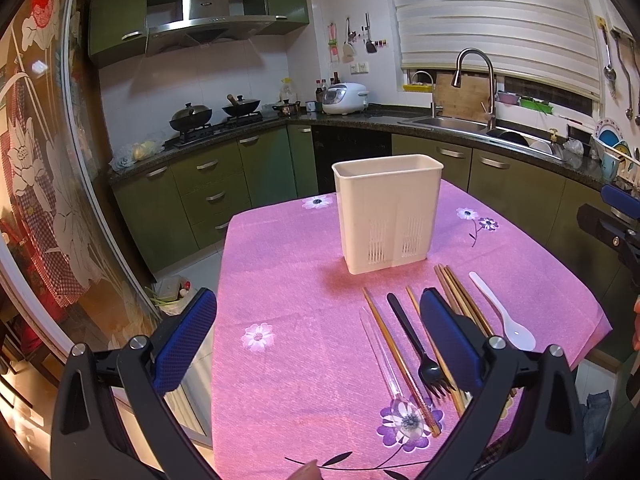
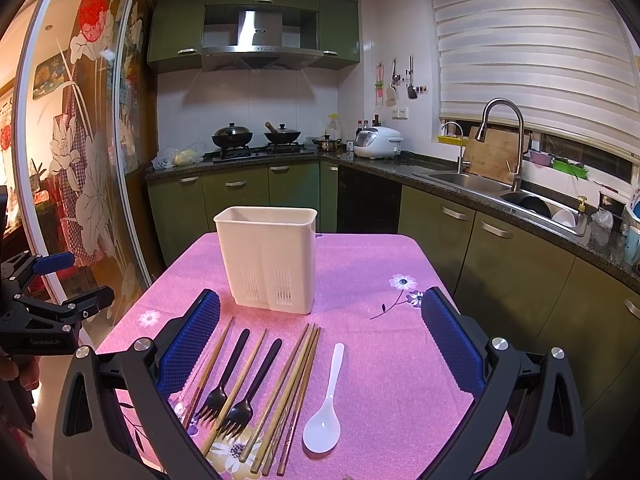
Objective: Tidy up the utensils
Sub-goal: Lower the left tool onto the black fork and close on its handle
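Note:
A white plastic utensil holder stands upright and looks empty on the pink flowered tablecloth. In front of it lie two black forks, a bundle of wooden chopsticks, single chopsticks, a white spoon and a clear spoon. My left gripper hovers open above the left utensils, its right finger hiding one fork. My right gripper hovers open over the whole row, holding nothing.
Green cabinets and a dark counter with a stove, rice cooker and sink wrap behind the table. A glass sliding door stands left. A bagged bin sits on the floor by the table's left edge.

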Demonstrator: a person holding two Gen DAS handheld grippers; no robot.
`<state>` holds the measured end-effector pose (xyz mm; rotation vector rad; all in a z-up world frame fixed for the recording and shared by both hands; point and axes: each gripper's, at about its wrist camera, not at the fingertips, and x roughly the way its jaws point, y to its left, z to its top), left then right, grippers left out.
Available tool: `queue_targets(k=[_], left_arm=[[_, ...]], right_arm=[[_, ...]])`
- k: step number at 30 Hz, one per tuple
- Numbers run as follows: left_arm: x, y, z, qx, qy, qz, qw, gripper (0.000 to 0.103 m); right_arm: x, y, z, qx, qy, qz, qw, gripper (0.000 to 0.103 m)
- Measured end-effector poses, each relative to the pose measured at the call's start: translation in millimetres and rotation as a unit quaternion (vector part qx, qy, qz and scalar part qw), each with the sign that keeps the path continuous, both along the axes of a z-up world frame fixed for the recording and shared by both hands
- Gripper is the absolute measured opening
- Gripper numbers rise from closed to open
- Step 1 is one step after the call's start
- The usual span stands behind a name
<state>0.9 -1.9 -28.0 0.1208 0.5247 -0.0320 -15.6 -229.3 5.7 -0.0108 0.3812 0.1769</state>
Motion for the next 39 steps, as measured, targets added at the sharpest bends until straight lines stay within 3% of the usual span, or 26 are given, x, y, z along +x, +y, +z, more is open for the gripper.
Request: queue_targets(k=[3, 9, 11, 16, 19, 26, 39], left_arm=[[9, 0, -7, -0.008, 0.025, -0.001, 0.9997, 0.097], [45, -3, -31, -0.045, 0.119, 0.000, 0.9919, 0.097], [57, -9, -41, -0.043, 0.146, -0.007, 0.9884, 0.097], [73, -32, -53, -0.020, 0.162, -0.012, 0.9866, 0.095], [85, -49, -61, -0.013, 0.166, -0.012, 0.9859, 0.081], [111, -72, -84, -0.021, 0.185, 0.004, 0.9826, 0.071], [149, -83, -106, -0.028, 0.205, 0.010, 0.9783, 0.035]], right_arm=[[10, -6, -1, 0.002, 0.020, -0.003, 1.000, 0.099], [37, -27, -10, 0.026, 0.082, -0.007, 0.996, 0.099], [44, -31, -14, 0.026, 0.089, -0.010, 0.996, 0.099], [55, -36, -25, 0.032, 0.109, -0.010, 0.993, 0.099], [60, -38, -30, 0.035, 0.120, -0.009, 0.992, 0.099], [73, -39, -38, 0.032, 0.133, -0.006, 0.991, 0.099], [108, -46, -59, 0.049, 0.168, -0.009, 0.985, 0.099]])
